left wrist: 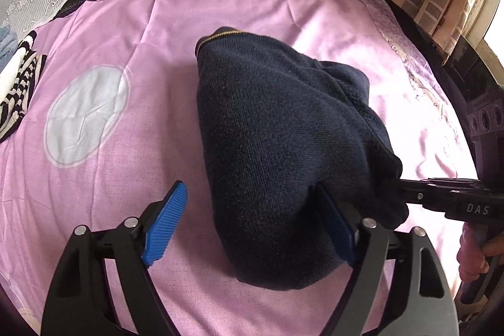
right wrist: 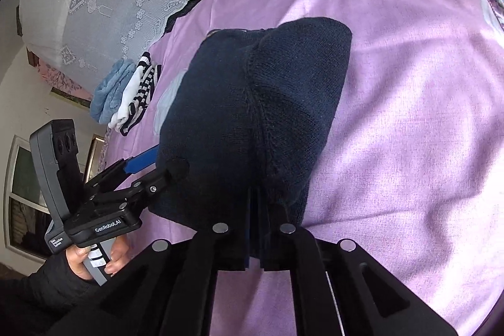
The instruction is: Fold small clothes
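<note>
Through the left wrist camera, a dark navy knit garment (left wrist: 283, 147) sits bunched in a rounded heap near the middle of the pink bedsheet (left wrist: 126, 147). The left gripper (left wrist: 261, 229) stands wide open at the garment's near end: one blue pad is clear of the knit on the bare sheet, the other lies against the garment's side without pinching it. The right gripper (left wrist: 393, 194) reaches in at the garment's far side and is closed on its edge. Well away from the garment, at the sheet's margin, lies a striped black-and-white piece (left wrist: 19, 90).

Through the right wrist camera, the garment (right wrist: 252, 115) fills the middle, its near edge drawn right into the right gripper (right wrist: 255, 210), whose jaws are nearly shut on a pinch of the knit. The left gripper (right wrist: 151, 169) sits beside the garment with its jaws spread, holding nothing. Beyond the garment, a light blue cloth (right wrist: 110, 93) lies beside the striped piece (right wrist: 138, 96).

With only one pinch holding a thick, lumpy heap, I judge that a pull could drag the bundle across the sheet, rucking it, or undo the fold, since the other side is unheld.
</note>
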